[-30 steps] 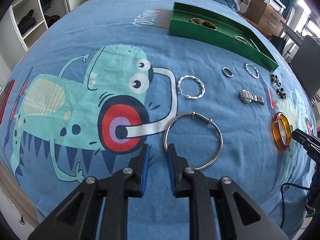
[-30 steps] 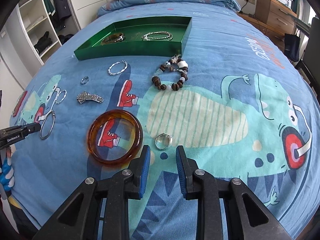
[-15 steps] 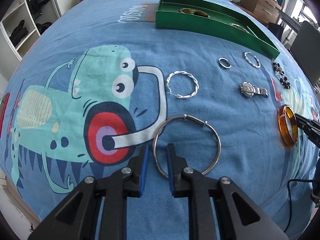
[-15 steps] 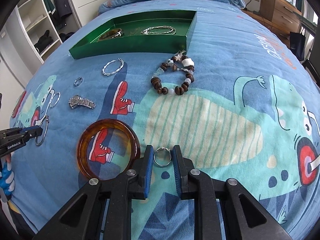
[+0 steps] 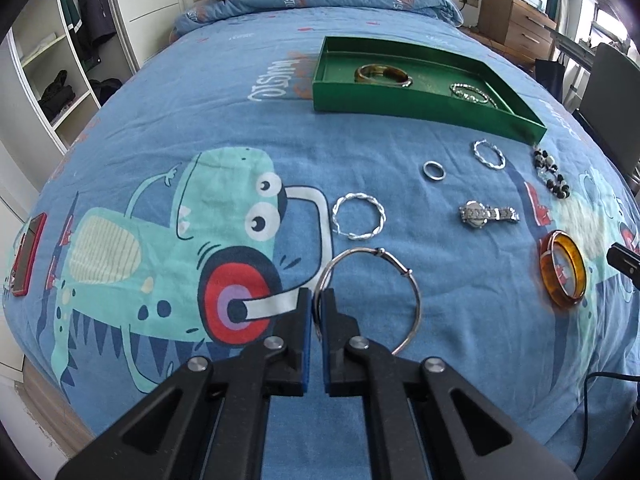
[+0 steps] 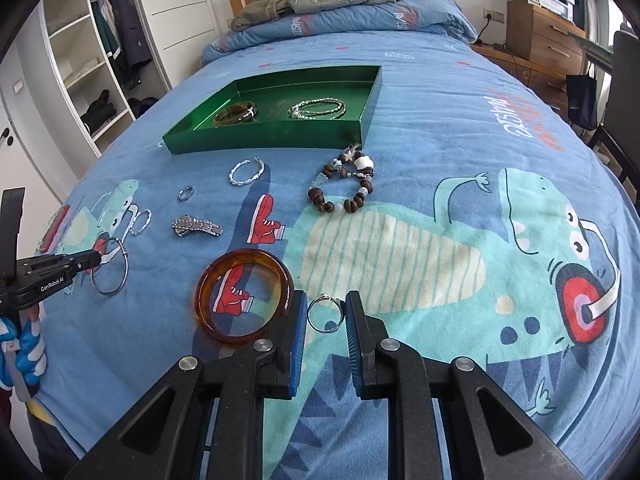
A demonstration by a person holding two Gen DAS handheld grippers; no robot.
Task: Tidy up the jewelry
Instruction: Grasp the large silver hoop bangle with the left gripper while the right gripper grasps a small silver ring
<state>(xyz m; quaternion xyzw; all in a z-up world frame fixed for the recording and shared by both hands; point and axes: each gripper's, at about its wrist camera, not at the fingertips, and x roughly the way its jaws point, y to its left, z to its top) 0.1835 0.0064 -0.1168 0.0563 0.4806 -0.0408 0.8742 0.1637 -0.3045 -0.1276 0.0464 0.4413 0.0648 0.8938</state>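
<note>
My left gripper is shut on the rim of a large thin silver hoop bangle, lifted off the blue bedspread; the hoop also shows in the right wrist view. My right gripper holds a small silver ring between its pads. An amber bangle lies just left of it. The green tray stands farther back, holding an amber bangle and a silver chain.
On the bedspread lie a twisted silver hoop, a small ring, a second twisted hoop, a silver watch and a beaded bracelet. A red phone lies at the left edge.
My left gripper closed on the silver hoop and raised it. My right gripper closed around the small ring and lifted it off the bedspread.
</note>
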